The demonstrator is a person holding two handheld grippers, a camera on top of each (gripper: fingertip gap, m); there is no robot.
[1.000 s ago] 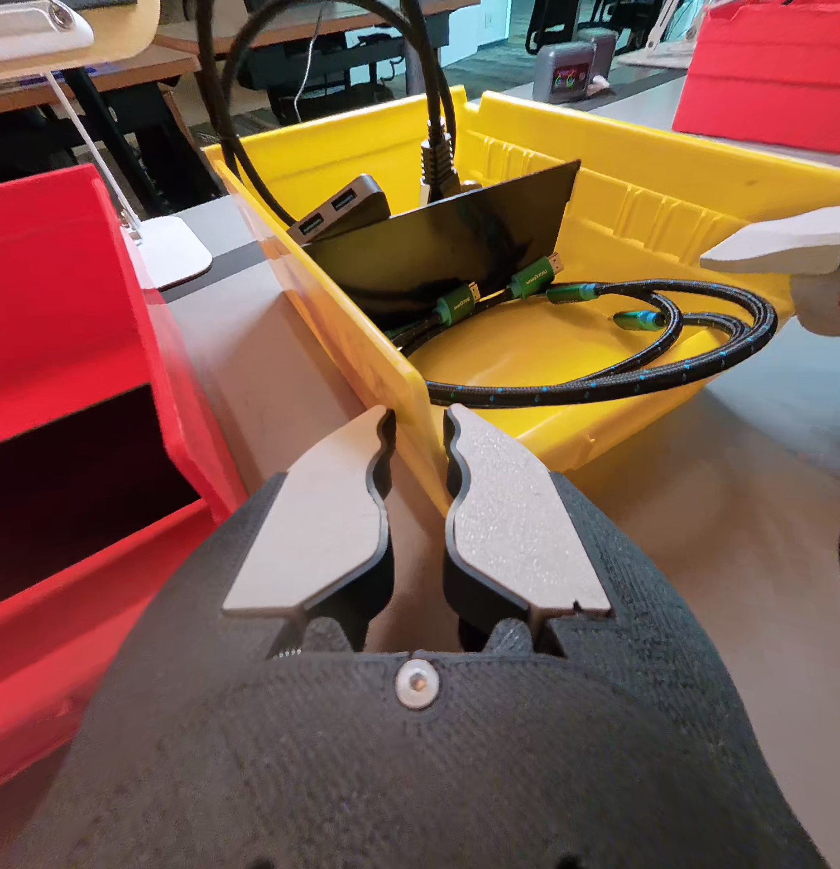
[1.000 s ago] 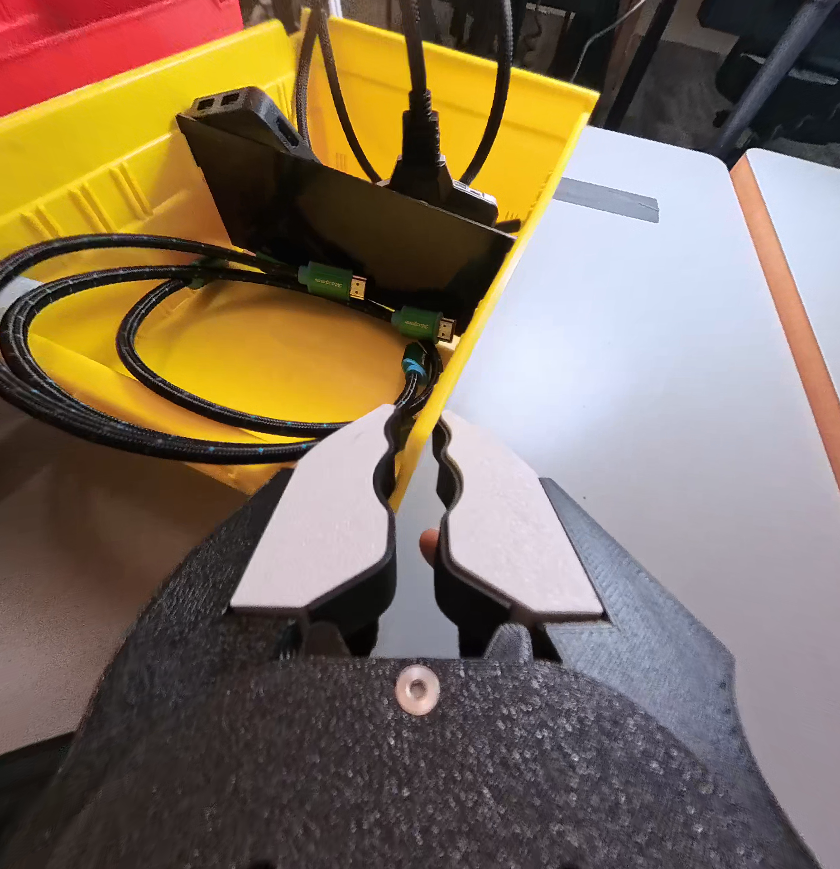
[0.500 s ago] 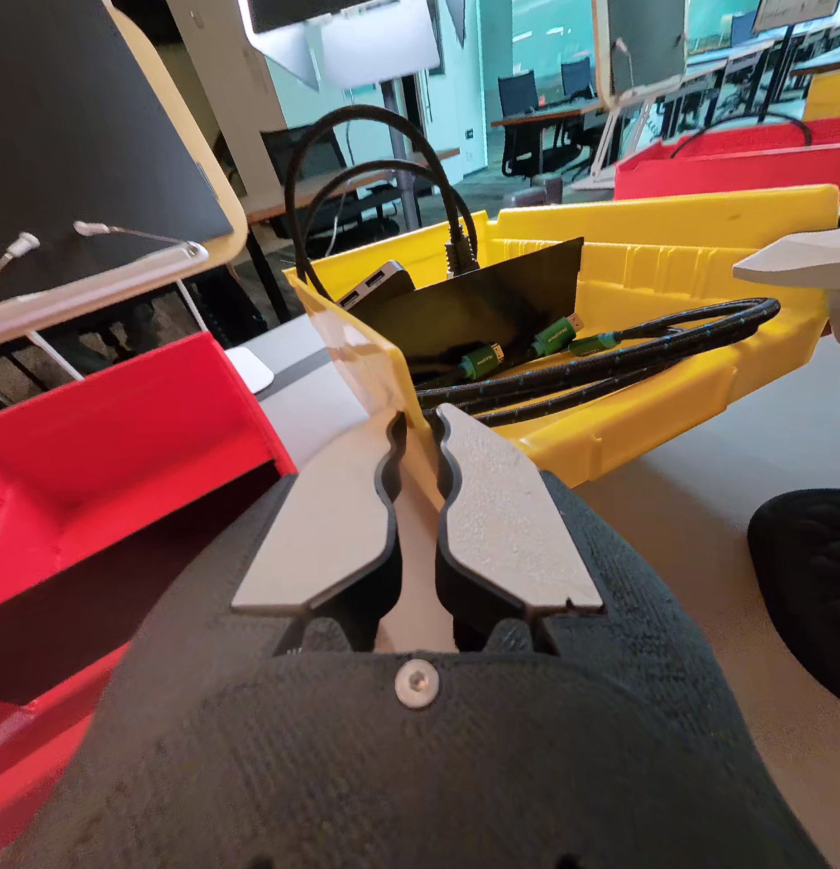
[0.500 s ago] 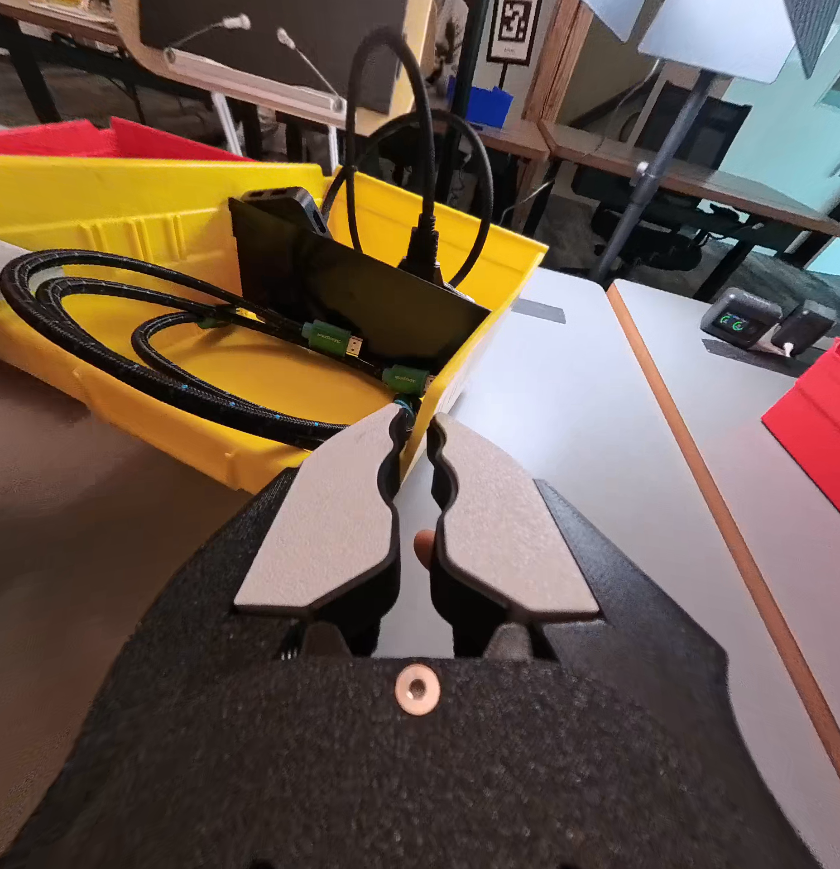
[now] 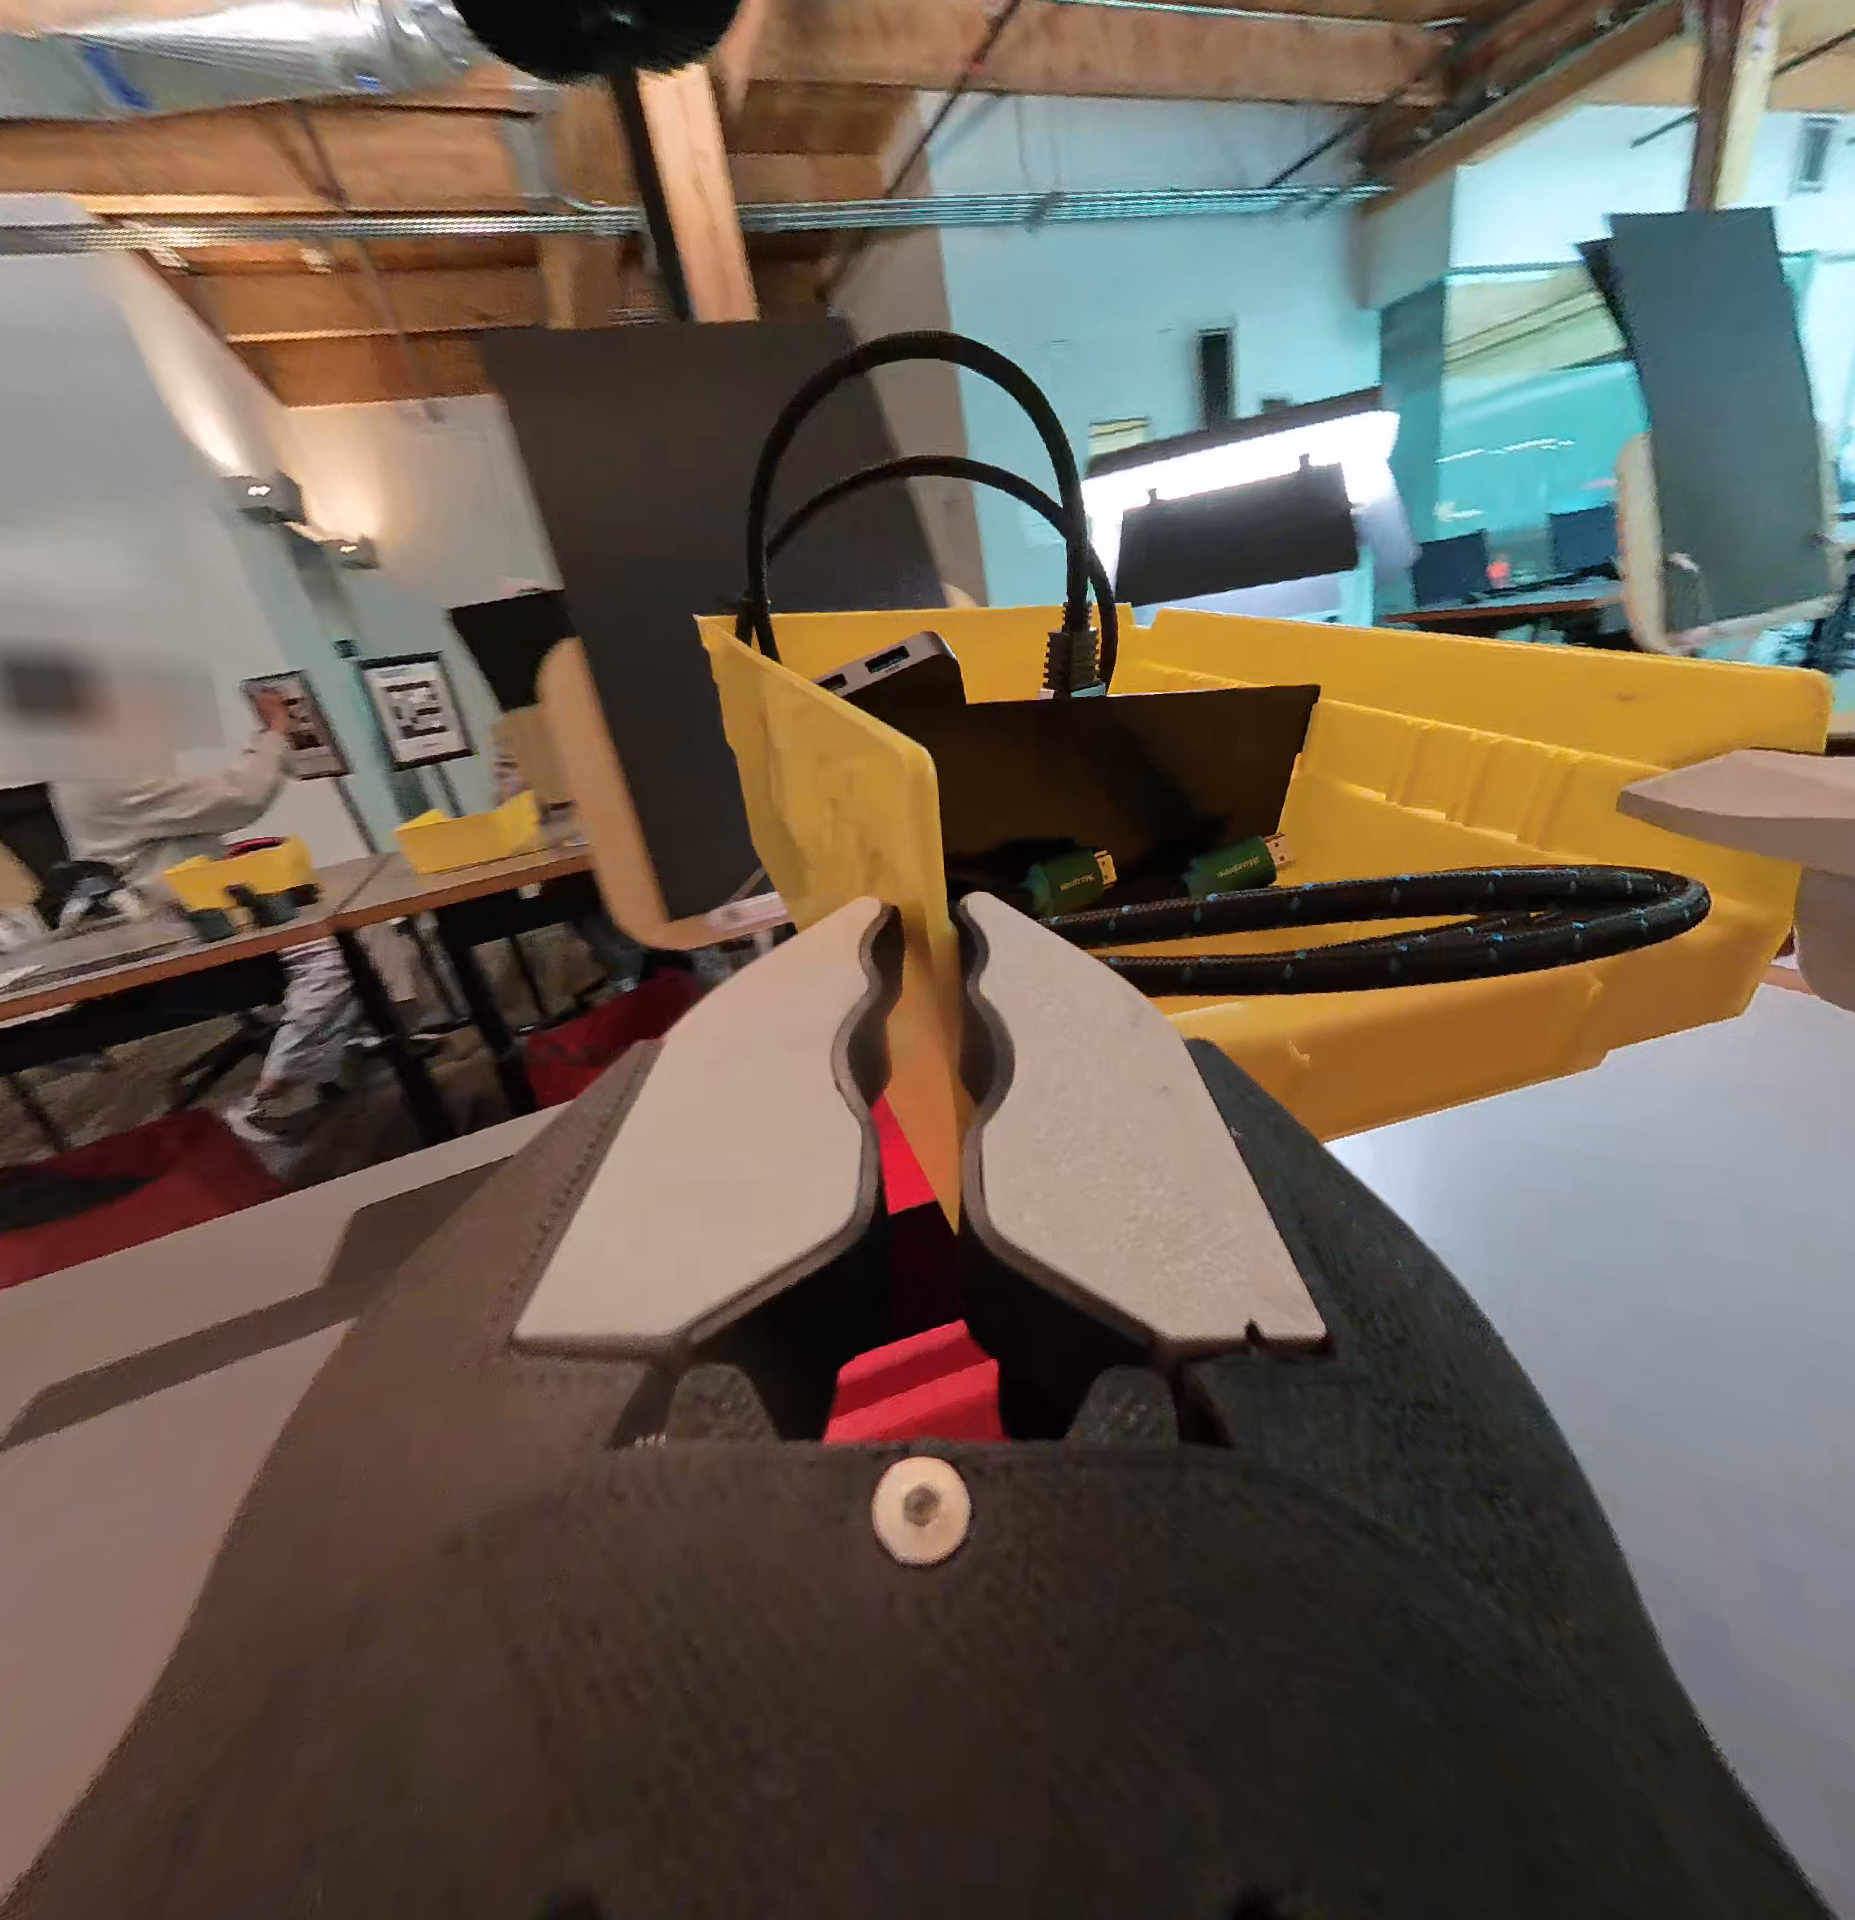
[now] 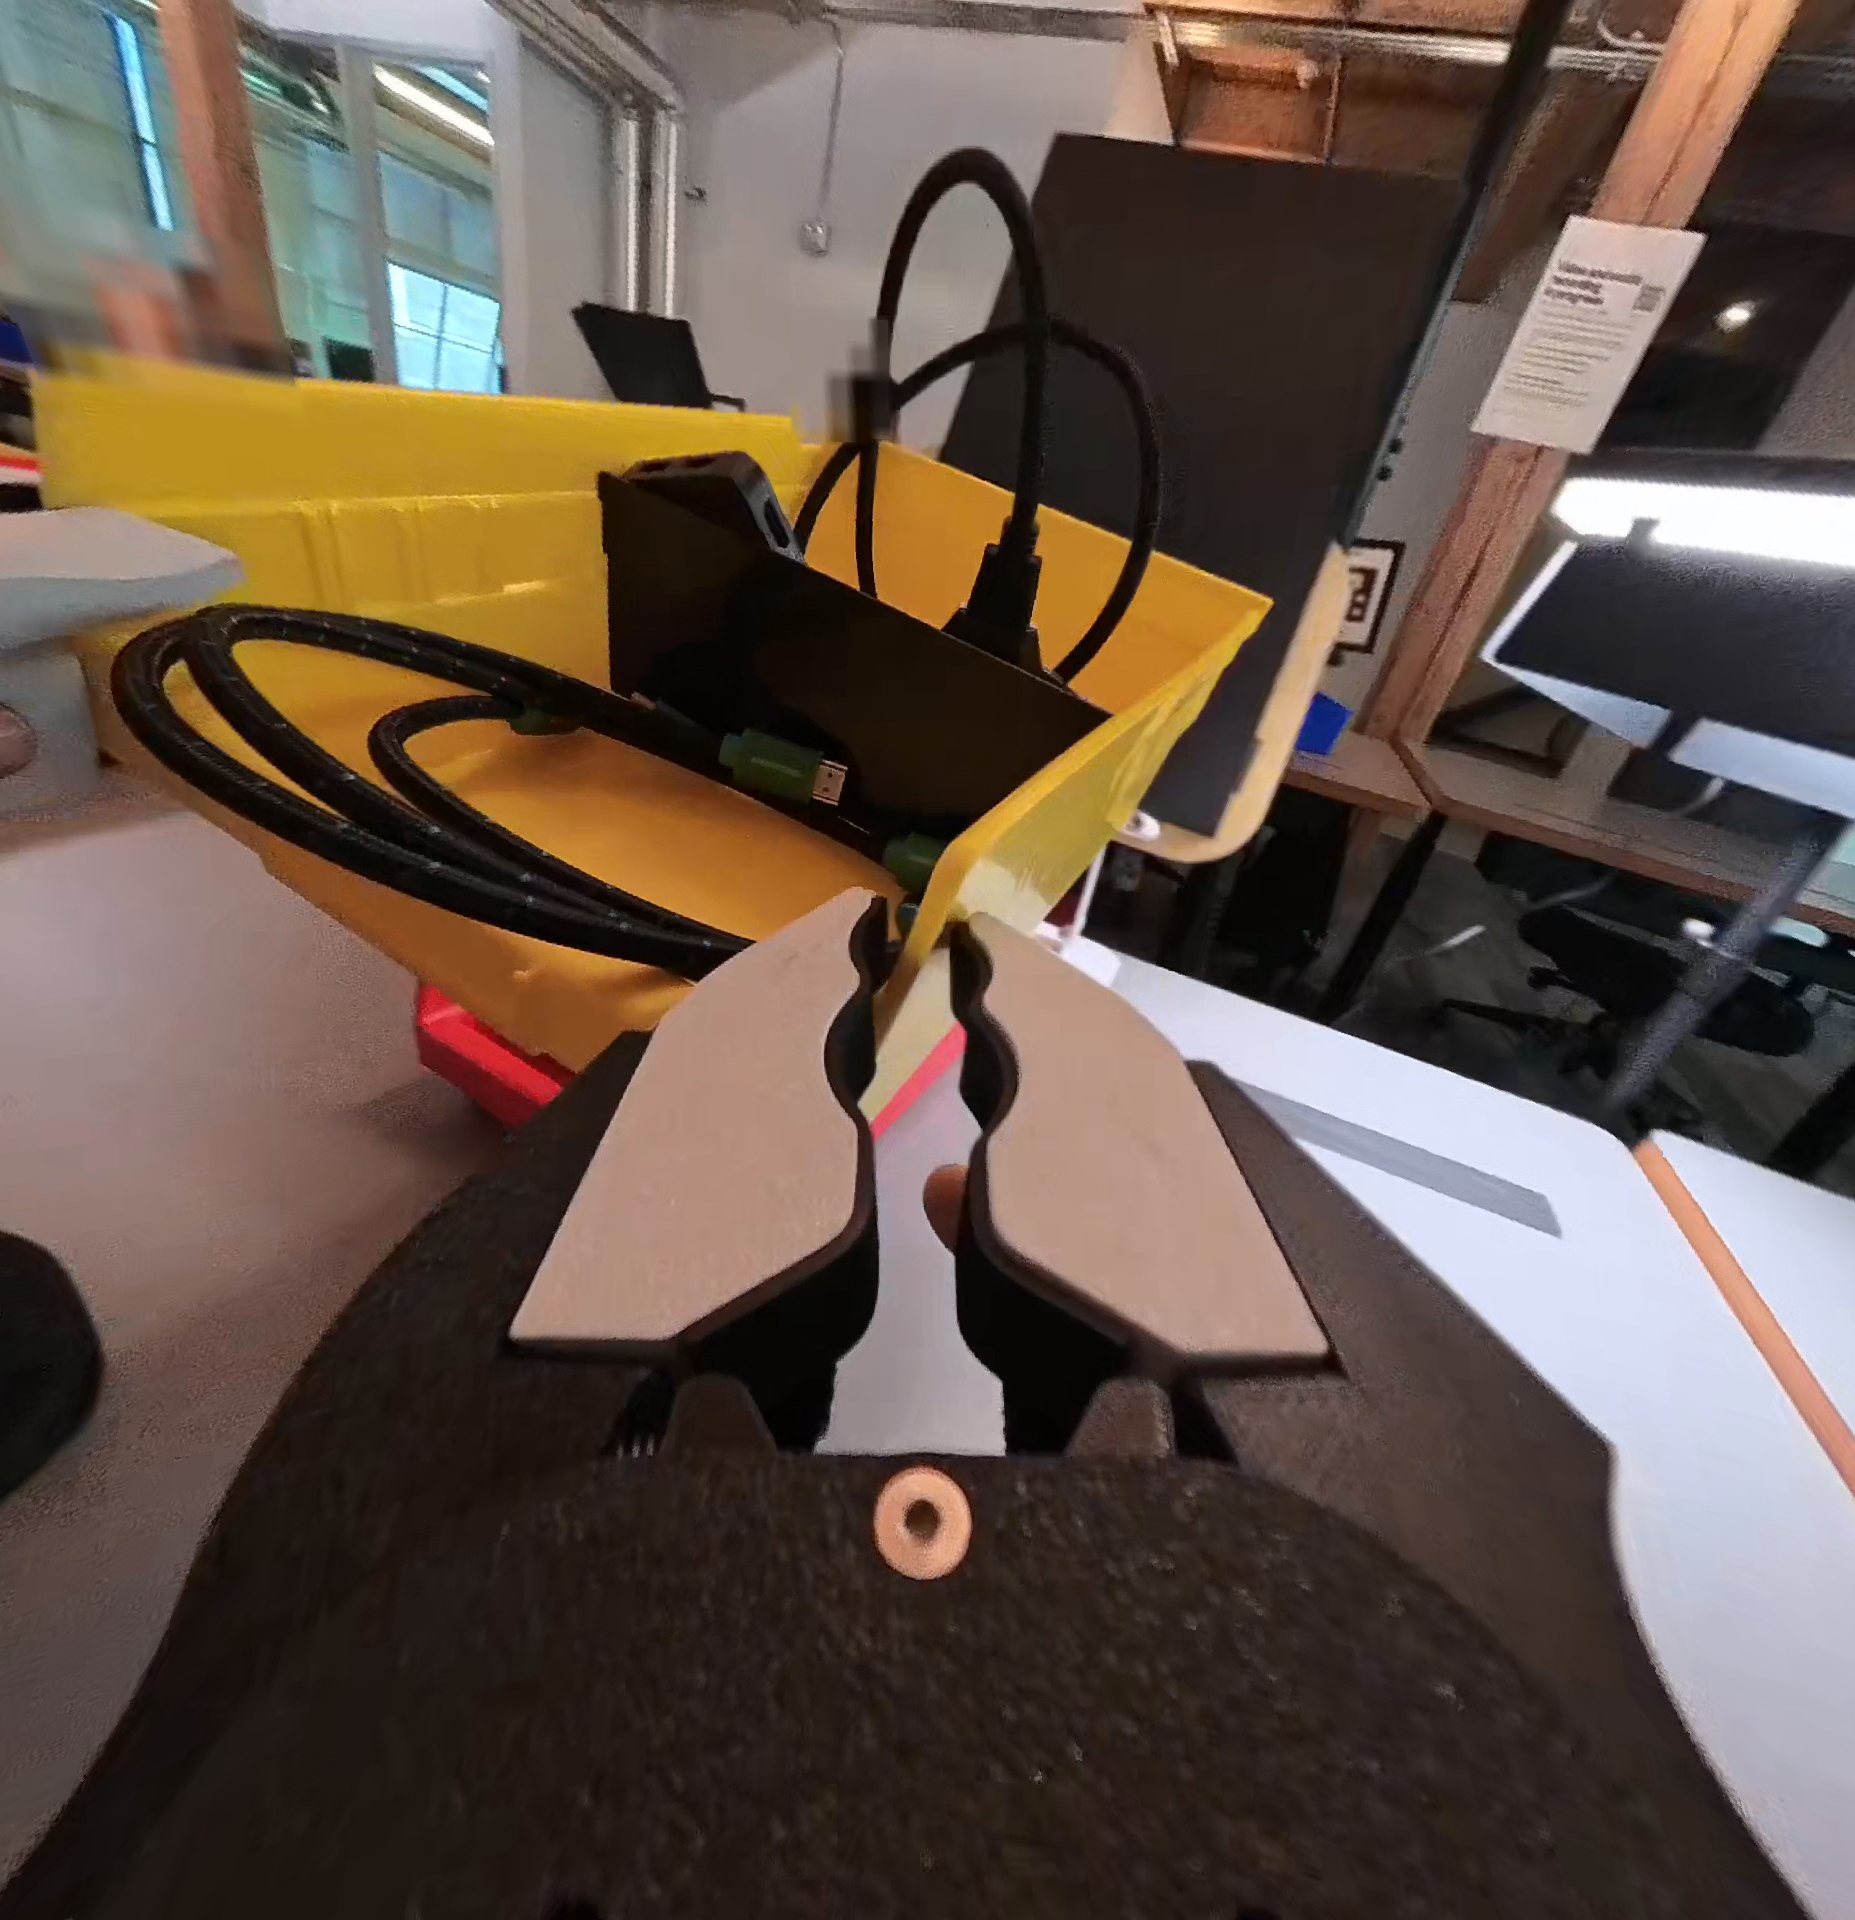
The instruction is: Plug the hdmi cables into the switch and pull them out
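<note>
I have the left gripper point(image 5: 925, 920) clamped on the near left corner of the yellow bin point(image 5: 1525, 727); its jaws are almost closed, with only the thin plastic wall between them. The right gripper point(image 6: 918, 935) pinches the opposite near corner in the same way, jaws nearly together on the wall edge. Holding both front corners lets me carry the bin level and keeps the load from sliding out of its low, open front.

In the right wrist view the bin appears lifted clear of the table point(image 6: 1474, 1299), with a red bin point(image 6: 487, 1060) showing beneath its front edge. I judge this a carrying step, either fetching or clearing away the work set; no plugging is under way.

Contents:
- The switch point(image 5: 892, 665) stands at the back, behind a black panel point(image 5: 1110, 769) that leans across the bin and props it up.
- One black cable point(image 6: 1016, 561) is seated in a port behind the panel, its slack arching above the rim.
- The braided cables point(image 5: 1422, 914) lie coiled on the floor, partly overhanging the front lip. Two green-sleeved plugs point(image 5: 1068, 883) lie free in front of the panel, not plugged in.

Caution: the overhanging coil could slip out if I tilt the bin forward.
</note>
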